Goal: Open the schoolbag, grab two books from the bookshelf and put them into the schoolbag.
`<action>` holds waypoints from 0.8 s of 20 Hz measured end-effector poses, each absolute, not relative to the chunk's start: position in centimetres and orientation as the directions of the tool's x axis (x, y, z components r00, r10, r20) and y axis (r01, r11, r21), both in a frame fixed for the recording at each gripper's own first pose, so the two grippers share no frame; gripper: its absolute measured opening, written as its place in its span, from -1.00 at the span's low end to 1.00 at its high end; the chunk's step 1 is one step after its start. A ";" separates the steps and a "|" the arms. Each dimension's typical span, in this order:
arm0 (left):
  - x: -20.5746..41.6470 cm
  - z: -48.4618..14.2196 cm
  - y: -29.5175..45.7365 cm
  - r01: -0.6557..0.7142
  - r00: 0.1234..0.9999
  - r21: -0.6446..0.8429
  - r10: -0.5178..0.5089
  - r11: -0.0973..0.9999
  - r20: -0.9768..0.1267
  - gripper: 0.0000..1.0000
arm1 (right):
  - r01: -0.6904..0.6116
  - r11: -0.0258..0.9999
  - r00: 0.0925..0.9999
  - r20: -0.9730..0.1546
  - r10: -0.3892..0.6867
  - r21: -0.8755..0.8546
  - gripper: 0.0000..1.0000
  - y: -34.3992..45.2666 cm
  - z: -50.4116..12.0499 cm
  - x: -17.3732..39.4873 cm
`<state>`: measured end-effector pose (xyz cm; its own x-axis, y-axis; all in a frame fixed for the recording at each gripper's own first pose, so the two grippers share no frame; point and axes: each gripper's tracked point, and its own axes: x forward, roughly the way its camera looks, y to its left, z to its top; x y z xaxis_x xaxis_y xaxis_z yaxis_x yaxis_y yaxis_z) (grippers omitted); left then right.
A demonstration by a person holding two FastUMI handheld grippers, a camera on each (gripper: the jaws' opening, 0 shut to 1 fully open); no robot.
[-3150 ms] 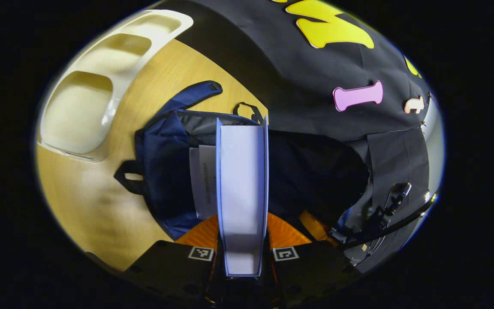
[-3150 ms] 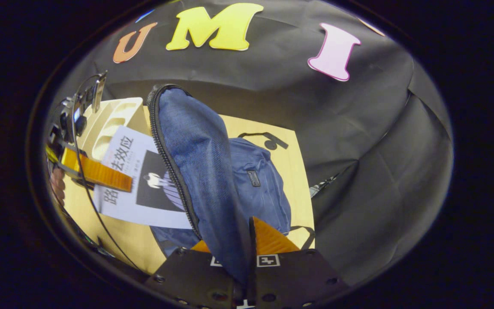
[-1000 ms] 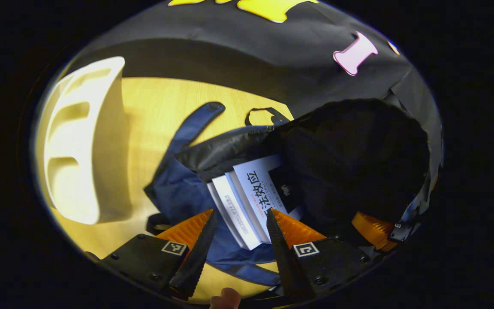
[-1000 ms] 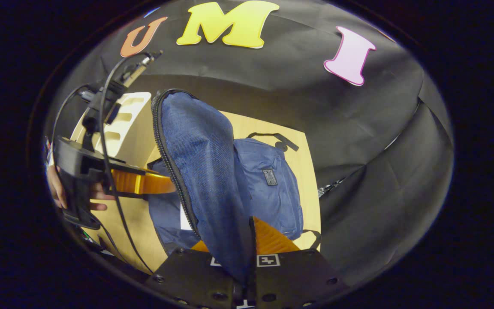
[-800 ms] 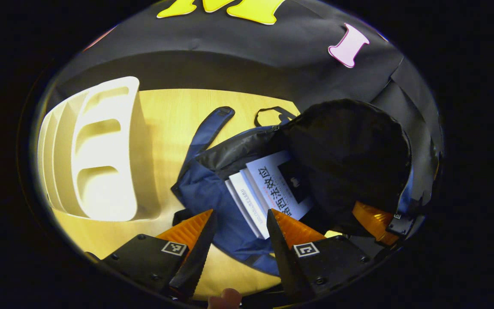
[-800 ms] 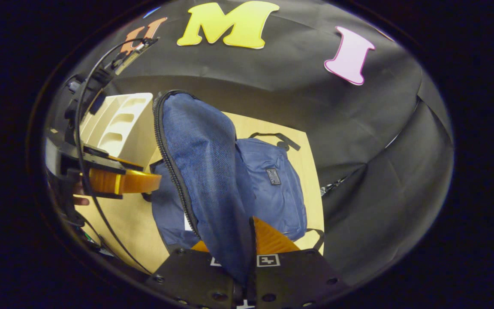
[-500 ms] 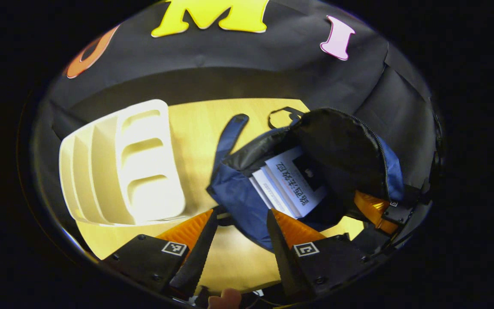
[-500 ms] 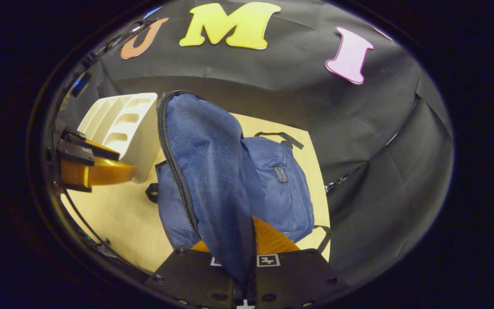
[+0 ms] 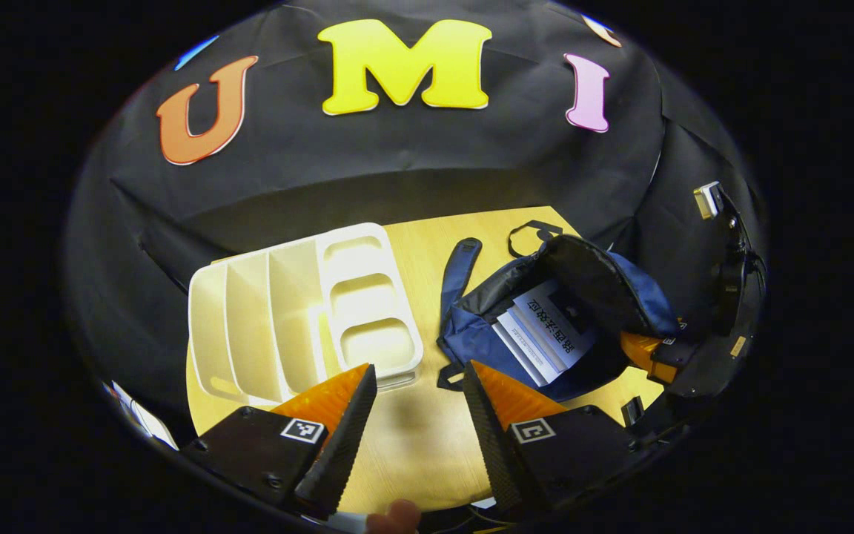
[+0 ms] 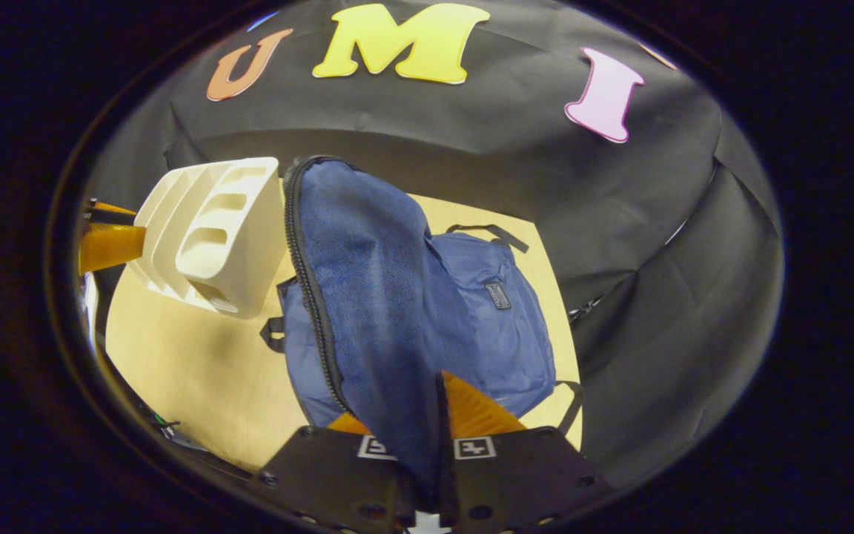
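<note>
Schoolbag (image 9: 471, 341) flap (image 10: 368, 297) clenched in right tongs (image 10: 438, 430); left tongs (image 9: 416, 415) released, near bag

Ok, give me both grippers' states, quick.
Left gripper: open, holding nothing.
Right gripper: shut on the schoolbag flap.

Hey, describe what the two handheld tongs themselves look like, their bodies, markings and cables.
In the left gripper view, the left tongs have wedge-shaped fingers with serrated inner edges on black bolted plates, each plate carrying a small square black-and-white marker. The right tongs have the same black plates and markers; farther off in the left gripper view, a black cable runs along their body.
</note>
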<state>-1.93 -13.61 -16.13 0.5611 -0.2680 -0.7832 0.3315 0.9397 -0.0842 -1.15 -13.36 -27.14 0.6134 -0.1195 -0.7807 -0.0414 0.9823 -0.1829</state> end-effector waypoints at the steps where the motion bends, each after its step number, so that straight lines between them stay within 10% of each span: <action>1: -2.0 -15.6 -13.3 0.320 0.575 -0.095 -0.273 0.943 -0.771 0.52 | -0.054 0.986 0.622 -0.777 -0.093 -0.160 -0.51 -12.2 -27.0 -1.4; 2: -1.9 -15.1 -12.8 0.310 0.591 -0.102 -0.276 0.945 -0.758 0.52 | -0.064 0.985 0.627 -0.775 -0.083 -0.158 -0.41 -11.4 -27.1 -1.6; 6: -0.7 -12.1 -11.5 0.278 0.690 -0.121 -0.286 0.953 -0.665 0.52 | -0.086 0.996 0.675 -0.737 0.030 -0.039 0.99 -6.8 -25.1 -2.1; 16: 4.6 5.2 -5.3 0.219 0.947 -0.133 -0.243 0.967 -0.209 0.89 | -0.084 0.992 0.960 -0.260 0.107 0.097 0.87 -1.9 -5.2 1.5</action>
<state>4.58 -5.25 5.20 0.9472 -0.2434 -0.2087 0.2190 0.9666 -0.1331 1.55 -1.95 -5.21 0.9596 0.1068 -0.2601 -0.0841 0.9917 0.0972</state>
